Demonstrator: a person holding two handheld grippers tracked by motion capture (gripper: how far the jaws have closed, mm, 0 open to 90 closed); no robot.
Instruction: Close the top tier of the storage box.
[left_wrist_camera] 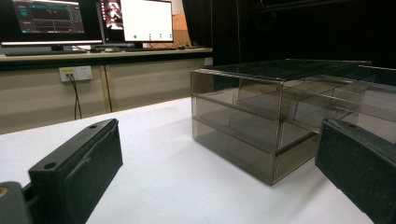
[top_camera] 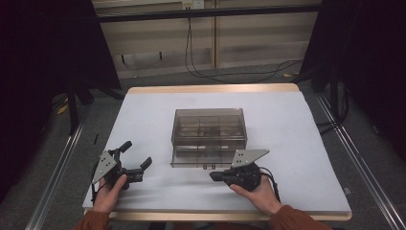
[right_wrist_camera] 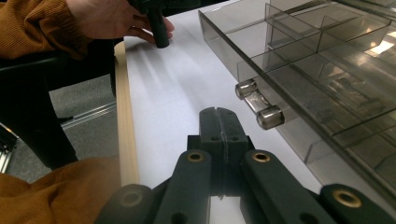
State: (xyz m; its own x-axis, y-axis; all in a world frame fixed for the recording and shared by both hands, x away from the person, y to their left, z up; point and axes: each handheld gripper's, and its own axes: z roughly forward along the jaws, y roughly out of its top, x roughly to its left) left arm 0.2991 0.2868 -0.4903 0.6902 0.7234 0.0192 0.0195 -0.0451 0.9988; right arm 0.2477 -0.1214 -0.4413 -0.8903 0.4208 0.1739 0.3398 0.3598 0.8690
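Observation:
A smoky clear drawer box [top_camera: 208,129] stands mid-table, its bottom drawer [top_camera: 206,159] drawn out a little toward me. The drawer's metal handle [right_wrist_camera: 259,103] and inner dividers are close in the right gripper view. My right gripper [top_camera: 213,177] is shut and empty on the table just in front of that handle; its tips [right_wrist_camera: 218,116] lie left of the handle without touching it. Wide open and holding nothing, my left gripper [top_camera: 137,154] rests at the front left, apart from the box. Between its jaws [left_wrist_camera: 219,140] the box's corner [left_wrist_camera: 275,135] stands close ahead.
The white table top [top_camera: 297,139] has a wooden front edge [right_wrist_camera: 125,126]. A metal floor rail [top_camera: 57,167] runs along each side, and black curtains hang left and right. Cables [top_camera: 230,74] lie on the floor behind. Monitors [left_wrist_camera: 135,21] sit on a far bench.

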